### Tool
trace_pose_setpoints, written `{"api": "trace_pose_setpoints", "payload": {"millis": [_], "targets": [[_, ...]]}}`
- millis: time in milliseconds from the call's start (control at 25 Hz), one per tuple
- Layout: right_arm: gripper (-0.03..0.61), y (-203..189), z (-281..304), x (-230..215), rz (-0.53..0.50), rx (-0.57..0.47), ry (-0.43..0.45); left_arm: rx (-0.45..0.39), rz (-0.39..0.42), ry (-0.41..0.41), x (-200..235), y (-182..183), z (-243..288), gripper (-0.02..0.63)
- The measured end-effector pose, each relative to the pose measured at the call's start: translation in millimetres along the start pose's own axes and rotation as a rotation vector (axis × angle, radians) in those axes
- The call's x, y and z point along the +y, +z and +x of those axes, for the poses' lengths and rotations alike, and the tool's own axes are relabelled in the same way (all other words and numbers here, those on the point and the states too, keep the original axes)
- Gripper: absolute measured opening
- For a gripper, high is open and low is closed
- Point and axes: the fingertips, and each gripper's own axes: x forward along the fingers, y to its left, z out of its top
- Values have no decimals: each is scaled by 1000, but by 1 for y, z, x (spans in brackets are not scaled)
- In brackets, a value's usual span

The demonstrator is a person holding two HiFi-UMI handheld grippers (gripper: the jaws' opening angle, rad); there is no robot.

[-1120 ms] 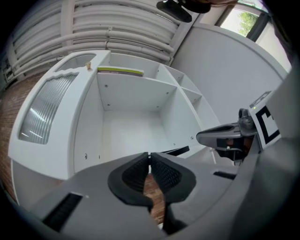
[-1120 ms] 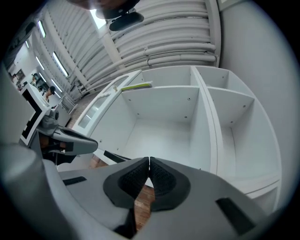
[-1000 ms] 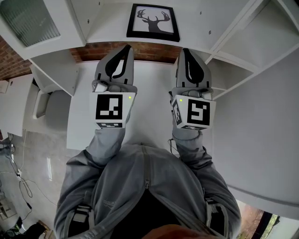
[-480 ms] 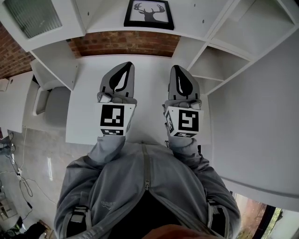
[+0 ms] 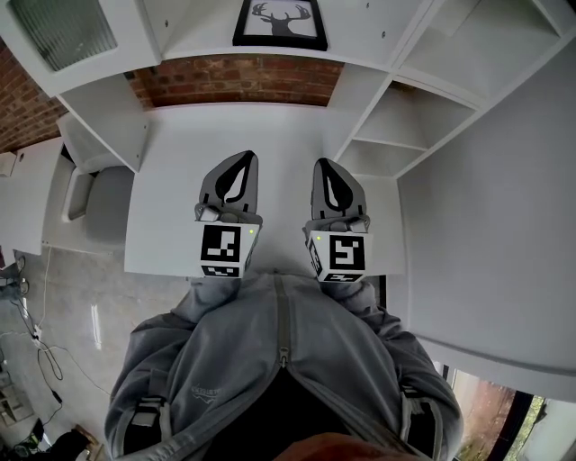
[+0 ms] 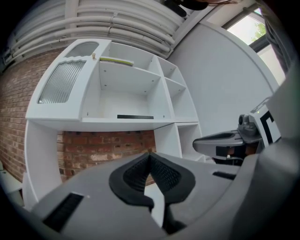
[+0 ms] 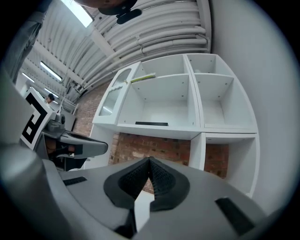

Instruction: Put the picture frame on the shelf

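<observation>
The black picture frame point(image 5: 278, 22) with a deer head print lies flat on the white shelf point(image 5: 360, 36) at the top of the head view. Seen edge-on, the frame point(image 6: 135, 116) is a dark strip in the middle compartment in the left gripper view, and the frame point(image 7: 151, 123) shows the same way in the right gripper view. My left gripper point(image 5: 245, 157) and right gripper point(image 5: 323, 164) hover side by side over the white desk point(image 5: 171, 180), well back from the shelf. Both are shut and hold nothing.
The white shelf unit point(image 7: 220, 93) has several open compartments around the frame's one. A cabinet door with ribbed glass point(image 6: 61, 82) is at the unit's left. A brick wall point(image 5: 238, 83) shows behind the desk. Cables point(image 5: 40, 347) lie on the floor at the left.
Both grippers have drawn back from the shelf toward the person, staying shut and empty. The frame has stayed on the shelf.
</observation>
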Motion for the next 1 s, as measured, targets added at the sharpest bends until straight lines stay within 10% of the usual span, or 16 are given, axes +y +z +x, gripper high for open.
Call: {"api": "trace_pose_setpoints", "payload": {"millis": [1000], "targets": [[28, -1, -4, 8, 11, -7, 26, -5, -2, -47, -15, -5, -5, 8]]}}
